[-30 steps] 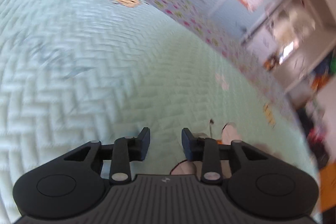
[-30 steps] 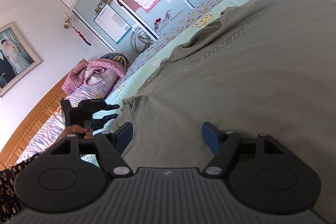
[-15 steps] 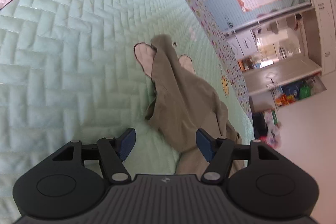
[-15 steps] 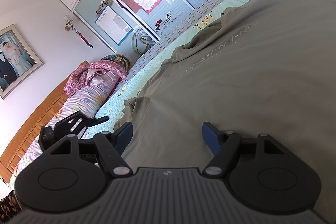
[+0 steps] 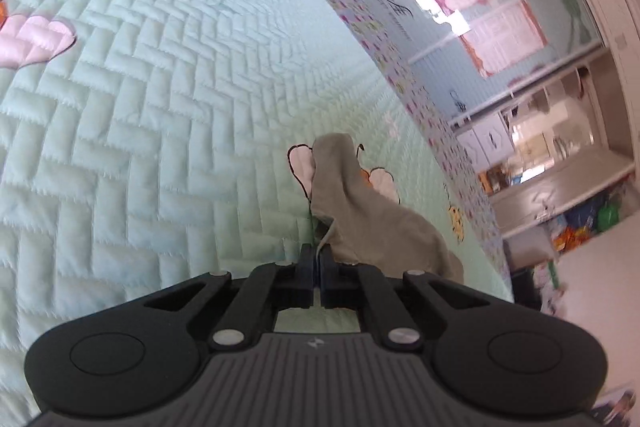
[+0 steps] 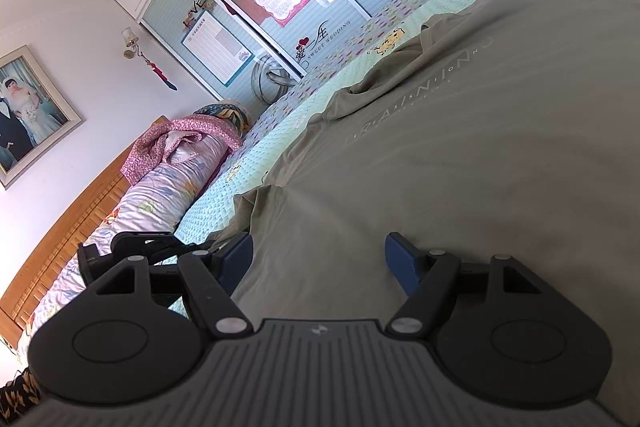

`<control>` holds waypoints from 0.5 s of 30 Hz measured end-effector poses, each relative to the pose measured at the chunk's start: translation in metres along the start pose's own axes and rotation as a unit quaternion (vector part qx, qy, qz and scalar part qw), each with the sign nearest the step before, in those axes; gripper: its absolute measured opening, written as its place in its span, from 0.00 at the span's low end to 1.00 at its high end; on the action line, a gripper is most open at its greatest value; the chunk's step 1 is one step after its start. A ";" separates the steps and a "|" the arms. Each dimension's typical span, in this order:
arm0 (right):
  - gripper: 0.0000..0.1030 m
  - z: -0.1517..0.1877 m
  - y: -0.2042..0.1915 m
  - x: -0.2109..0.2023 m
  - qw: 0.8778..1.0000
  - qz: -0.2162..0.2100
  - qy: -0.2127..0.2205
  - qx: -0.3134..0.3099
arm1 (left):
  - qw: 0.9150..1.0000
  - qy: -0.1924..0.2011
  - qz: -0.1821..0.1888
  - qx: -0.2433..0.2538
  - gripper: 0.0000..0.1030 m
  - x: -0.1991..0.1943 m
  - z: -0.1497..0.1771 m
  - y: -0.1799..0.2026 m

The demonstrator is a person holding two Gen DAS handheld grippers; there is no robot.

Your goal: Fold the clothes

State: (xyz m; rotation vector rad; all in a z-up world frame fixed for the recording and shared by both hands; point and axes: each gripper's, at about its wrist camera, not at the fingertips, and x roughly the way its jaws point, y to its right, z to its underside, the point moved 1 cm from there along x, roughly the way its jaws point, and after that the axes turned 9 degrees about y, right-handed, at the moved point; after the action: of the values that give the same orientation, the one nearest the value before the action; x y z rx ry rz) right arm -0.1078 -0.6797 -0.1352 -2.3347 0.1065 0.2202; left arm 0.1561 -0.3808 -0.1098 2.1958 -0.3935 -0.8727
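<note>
We see a grey-green T-shirt point(image 6: 460, 147) spread out on a bed covered with a pale green quilt point(image 5: 160, 107).

The left claw point(image 5: 319, 259) has just been closing, and now its jaws stand together with almost no gap. A thin edge of the shirt's cloth runs into the line where the two jaws meet, so the claw is pinching that edge. Just ahead of this claw, and a little to its right, the sleeve part of the shirt point(image 5: 360, 211) lies in a loose heap on the quilt. It partly covers a pink heart pattern point(image 5: 301, 163) that is sewn on the quilt. To the left of the claw we see only the bare quilt.

The right claw point(image 6: 319, 255) has its jaws wide apart, and nothing is pressed between them. The body of the shirt lies flat under it and ahead of it, and pale printed letters point(image 6: 420, 95) run across the cloth further ahead. We cannot tell if the blue pads point(image 6: 400, 259) touch the cloth. The hem corner of the shirt is just ahead and left of the right claw's left finger point(image 6: 236, 255). In the right wrist view, the left claw point(image 6: 132, 247) is partly hidden behind that finger.

Further left of the right claw there is a rolled flowery blanket point(image 6: 160, 195) by a wooden headboard point(image 6: 72, 223).
</note>
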 end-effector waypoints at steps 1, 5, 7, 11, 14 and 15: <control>0.72 0.000 0.000 0.000 1.000 0.000 0.000 0.000 | 1.000 -0.011 -0.005 -0.004 0.02 0.005 0.000 -0.004; 0.72 0.000 0.000 0.001 1.000 0.000 0.000 0.000 | 0.999 -0.026 0.000 -0.025 0.04 0.009 -0.003 -0.016; 0.72 -0.001 0.001 0.002 1.000 0.000 0.000 0.000 | 0.999 -0.030 0.001 -0.036 0.04 0.005 -0.006 -0.021; 0.72 -0.001 0.001 0.002 1.000 -0.002 0.001 0.002 | 0.999 0.006 -0.048 -0.019 0.08 -0.023 -0.015 -0.013; 0.72 -0.001 0.002 0.001 1.000 -0.003 0.001 0.002 | 0.997 0.053 -0.021 0.048 0.34 -0.031 -0.025 0.015; 0.72 -0.001 0.002 0.001 1.000 -0.003 0.001 0.002 | 0.995 0.061 -0.006 0.073 0.36 -0.029 -0.029 0.025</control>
State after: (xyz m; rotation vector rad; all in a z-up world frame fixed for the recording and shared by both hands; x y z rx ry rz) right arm -0.1068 -0.6816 -0.1358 -2.3315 0.1015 0.2141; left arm 0.1553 -0.3684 -0.0630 2.3745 -0.3971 -0.7312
